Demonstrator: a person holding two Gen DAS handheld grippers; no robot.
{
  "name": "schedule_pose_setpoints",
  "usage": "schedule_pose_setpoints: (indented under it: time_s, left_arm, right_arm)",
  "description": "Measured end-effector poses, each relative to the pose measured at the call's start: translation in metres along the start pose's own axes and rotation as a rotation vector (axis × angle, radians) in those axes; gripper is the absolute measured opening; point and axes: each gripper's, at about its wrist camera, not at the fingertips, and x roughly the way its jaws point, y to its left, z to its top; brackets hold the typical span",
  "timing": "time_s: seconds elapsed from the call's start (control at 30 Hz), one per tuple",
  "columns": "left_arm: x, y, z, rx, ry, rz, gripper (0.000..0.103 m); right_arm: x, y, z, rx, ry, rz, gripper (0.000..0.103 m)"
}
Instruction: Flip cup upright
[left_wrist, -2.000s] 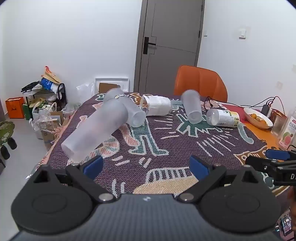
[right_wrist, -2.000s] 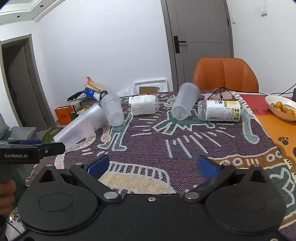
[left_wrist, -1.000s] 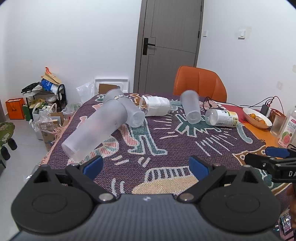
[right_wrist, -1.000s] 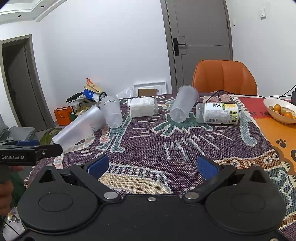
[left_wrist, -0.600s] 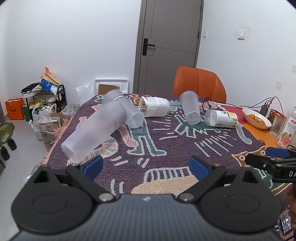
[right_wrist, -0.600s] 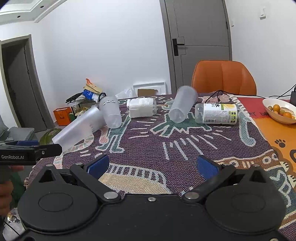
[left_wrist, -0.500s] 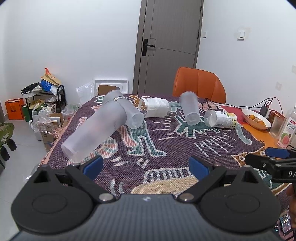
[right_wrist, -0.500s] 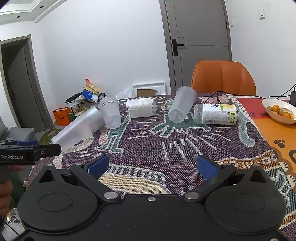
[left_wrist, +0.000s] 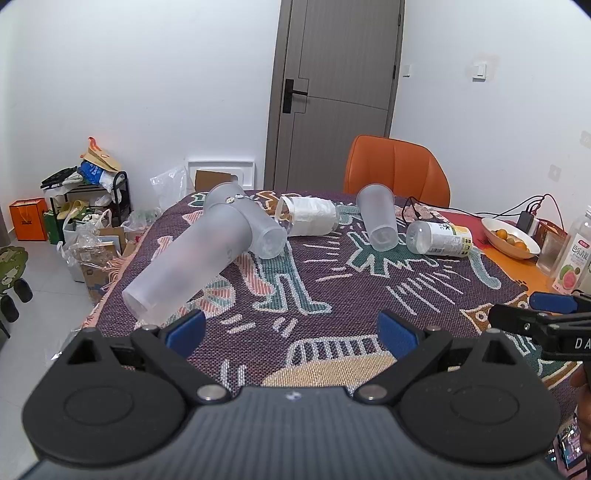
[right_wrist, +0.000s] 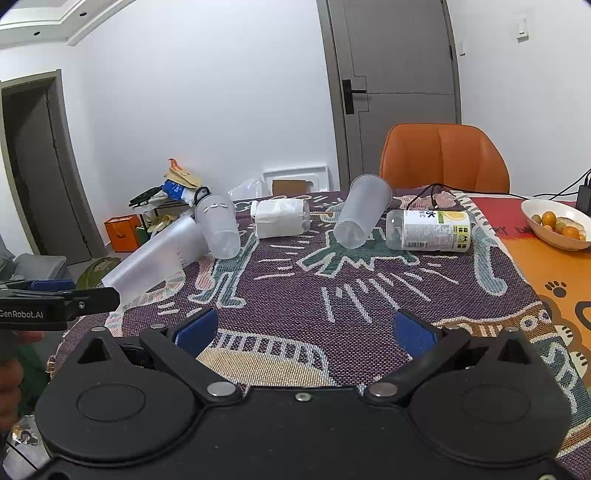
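Note:
Several cups lie on their sides on the patterned cloth. A tall frosted cup (left_wrist: 192, 262) (right_wrist: 157, 254) lies at the near left, mouth toward me. A second frosted cup (left_wrist: 247, 218) (right_wrist: 218, 229) lies behind it. A paper-wrapped cup (left_wrist: 308, 216) (right_wrist: 280, 218) and a third frosted cup (left_wrist: 376, 216) (right_wrist: 360, 216) lie farther back. My left gripper (left_wrist: 291, 328) is open and empty, just right of the tall cup. My right gripper (right_wrist: 303, 328) is open and empty over the near middle of the cloth.
A labelled clear bottle (left_wrist: 439, 240) (right_wrist: 428, 230) lies on its side at the right. A white bowl of oranges (left_wrist: 511, 242) (right_wrist: 557, 223), a drink bottle (left_wrist: 574, 258) and cables stand at the right edge. An orange chair (left_wrist: 397, 171) stands behind the table.
Both grippers have drawn back slightly from the table; the cups sit a little farther off in both views. No cup has moved.

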Motion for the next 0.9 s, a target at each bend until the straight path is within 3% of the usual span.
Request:
schedule_pose_setpoints:
  time_s: [0.63, 0.9]
  left_arm:
    - [-0.0004, 0.0008, -0.001, -0.005, -0.003, -0.037, 0.098]
    - [0.0024, -0.0069, 0.0033, 0.043, -0.02, -0.059, 0.098]
  right_arm:
    - [-0.0003, 0.0001, -0.0004, 0.011, -0.006, 0.012, 0.103]
    - [0.0024, -0.0049, -0.002, 0.035, -0.007, -0.002, 0.103]
